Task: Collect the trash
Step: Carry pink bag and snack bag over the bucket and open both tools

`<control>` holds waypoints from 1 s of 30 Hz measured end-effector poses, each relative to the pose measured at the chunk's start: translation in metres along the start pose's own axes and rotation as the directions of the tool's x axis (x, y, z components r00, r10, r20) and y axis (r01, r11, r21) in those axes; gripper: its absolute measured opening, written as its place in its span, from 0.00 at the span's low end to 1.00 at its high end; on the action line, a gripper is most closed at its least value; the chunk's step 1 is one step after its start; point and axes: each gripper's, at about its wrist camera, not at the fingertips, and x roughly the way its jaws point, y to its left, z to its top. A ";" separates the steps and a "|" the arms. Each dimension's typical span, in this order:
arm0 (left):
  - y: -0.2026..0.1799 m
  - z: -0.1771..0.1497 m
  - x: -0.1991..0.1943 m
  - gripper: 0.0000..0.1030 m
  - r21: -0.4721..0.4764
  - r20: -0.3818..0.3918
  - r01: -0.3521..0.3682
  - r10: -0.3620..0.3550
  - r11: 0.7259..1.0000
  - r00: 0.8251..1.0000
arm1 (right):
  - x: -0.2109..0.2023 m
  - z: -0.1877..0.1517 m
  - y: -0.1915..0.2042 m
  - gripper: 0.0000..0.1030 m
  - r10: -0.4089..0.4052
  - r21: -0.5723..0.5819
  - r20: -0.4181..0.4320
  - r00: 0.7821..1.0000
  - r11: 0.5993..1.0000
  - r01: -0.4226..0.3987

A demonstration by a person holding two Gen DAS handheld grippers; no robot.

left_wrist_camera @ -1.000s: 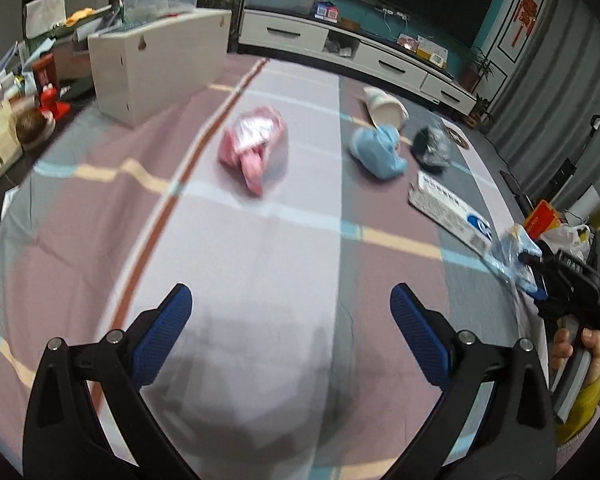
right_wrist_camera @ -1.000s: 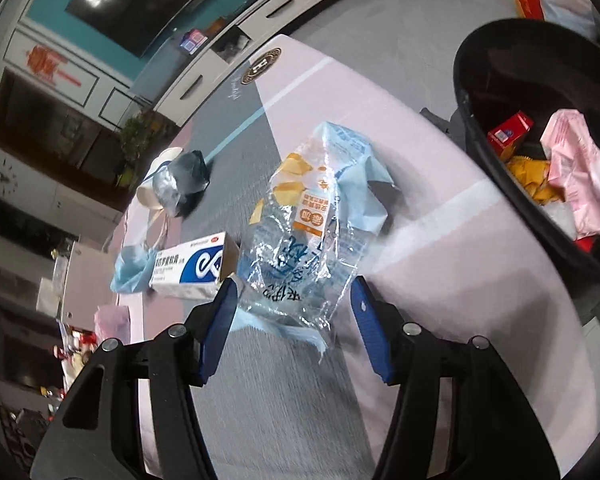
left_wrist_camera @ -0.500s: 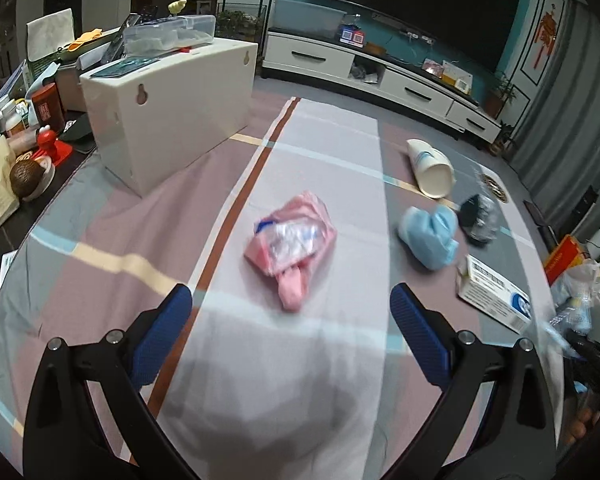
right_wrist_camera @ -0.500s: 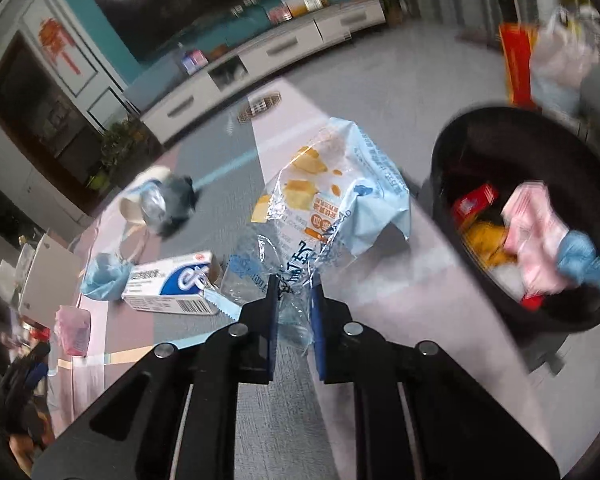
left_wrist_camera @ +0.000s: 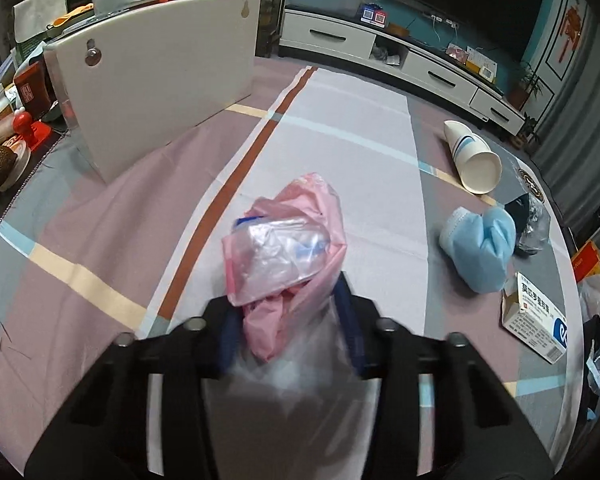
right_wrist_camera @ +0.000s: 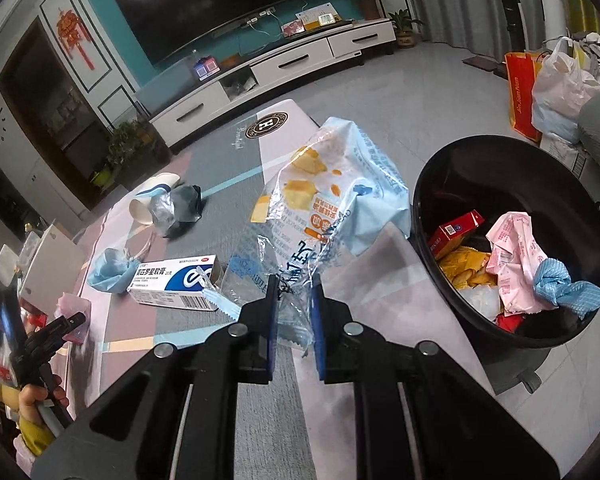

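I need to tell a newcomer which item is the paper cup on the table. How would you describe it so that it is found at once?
Start at the striped tablecloth and go to its far right corner, toward the white TV cabinet. There a paper cup lies on its side, its open mouth facing the camera. Unlike the crumpled blue mask and dark bag nearby, it is rigid, white, blue-striped.

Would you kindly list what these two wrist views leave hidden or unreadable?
- Left wrist view: the crumpled pink plastic bag hides where the left gripper pads meet it.
- Right wrist view: bottom of the black round bin, buried under rubbish.
- Right wrist view: small print on the white-and-blue medicine box, too small.
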 end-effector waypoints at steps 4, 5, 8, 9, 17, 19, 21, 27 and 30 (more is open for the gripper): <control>-0.001 -0.010 -0.012 0.33 0.017 0.003 0.031 -0.032 0.999 0.999 | -0.001 -0.002 0.002 0.15 0.006 -0.007 -0.006 1.000 1.000 -0.006; -0.002 -0.013 -0.017 0.32 0.021 0.002 0.036 -0.036 0.999 0.999 | -0.001 -0.003 0.003 0.15 0.006 -0.012 -0.007 1.000 1.000 -0.006; -0.005 -0.022 -0.031 0.32 0.039 0.001 0.046 -0.046 0.998 0.999 | -0.005 -0.007 0.005 0.15 0.008 -0.026 -0.011 1.000 1.000 -0.008; -0.007 -0.027 -0.038 0.32 0.049 0.002 0.051 -0.051 0.998 0.999 | -0.006 -0.008 0.005 0.15 0.008 -0.028 -0.011 1.000 1.000 -0.008; -0.038 -0.061 -0.095 0.32 0.129 0.010 0.123 -0.126 0.984 0.992 | -0.023 -0.016 0.000 0.15 0.009 -0.041 -0.008 1.000 0.999 -0.009; -0.046 -0.068 -0.108 0.32 0.144 0.006 0.144 -0.146 0.979 0.989 | -0.030 -0.018 -0.002 0.15 0.010 -0.047 0.000 1.000 0.999 -0.010; -0.055 -0.074 -0.118 0.32 0.162 0.005 0.153 -0.156 0.975 0.988 | -0.036 -0.019 -0.004 0.15 0.012 -0.048 0.007 1.000 0.999 -0.012; -0.080 -0.091 -0.144 0.32 0.214 -0.007 0.180 -0.182 0.960 0.983 | -0.058 -0.018 -0.014 0.15 0.016 -0.044 0.036 0.999 0.999 -0.014; -0.096 -0.098 -0.153 0.33 0.243 -0.015 0.195 -0.198 0.950 0.980 | -0.068 -0.020 -0.020 0.15 0.016 -0.044 0.050 0.999 0.999 -0.014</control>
